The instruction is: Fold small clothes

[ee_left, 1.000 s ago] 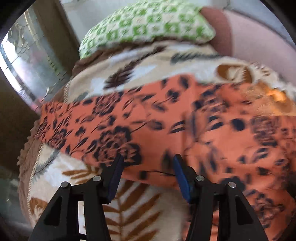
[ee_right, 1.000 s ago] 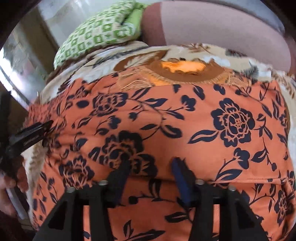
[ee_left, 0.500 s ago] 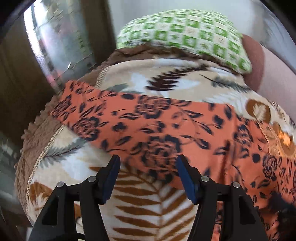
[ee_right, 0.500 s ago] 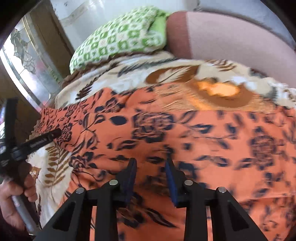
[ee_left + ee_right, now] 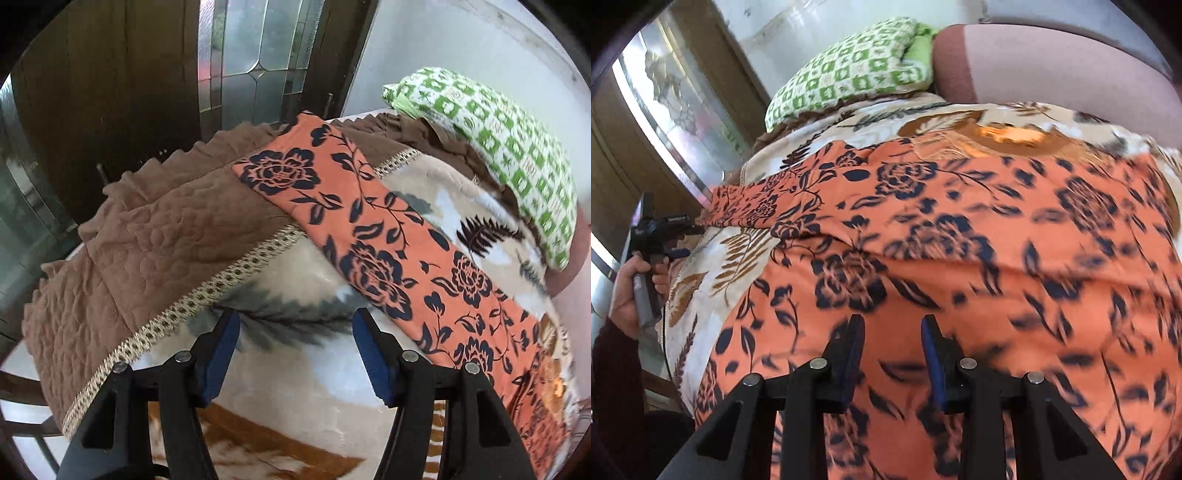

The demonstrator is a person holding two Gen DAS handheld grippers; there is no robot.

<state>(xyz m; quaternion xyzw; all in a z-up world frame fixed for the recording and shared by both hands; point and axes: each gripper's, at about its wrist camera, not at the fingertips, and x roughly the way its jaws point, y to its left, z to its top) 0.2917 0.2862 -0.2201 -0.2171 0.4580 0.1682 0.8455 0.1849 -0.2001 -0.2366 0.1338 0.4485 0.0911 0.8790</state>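
An orange garment with dark blue flowers [image 5: 960, 236] lies spread on a leaf-patterned blanket [image 5: 303, 369]. In the left wrist view one long sleeve of it [image 5: 369, 229] runs diagonally from upper left to lower right. My left gripper [image 5: 295, 332] is open and empty, over bare blanket just left of the sleeve. My right gripper [image 5: 892, 328] is open, its jaws closer together, low over the garment's body with nothing between the pads. The left gripper also shows in the right wrist view [image 5: 679, 236] by the sleeve's end.
A green-checked pillow [image 5: 498, 147] and a pink bolster [image 5: 1052, 74] lie at the far end. The blanket's brown quilted border [image 5: 147, 251] drops off at the left edge. A dark wooden door with glass panes [image 5: 240, 55] stands beyond.
My left gripper has swung left, off the garment's body to the blanket beside the sleeve. My right gripper has drawn back a little over the garment, and its jaws have narrowed.
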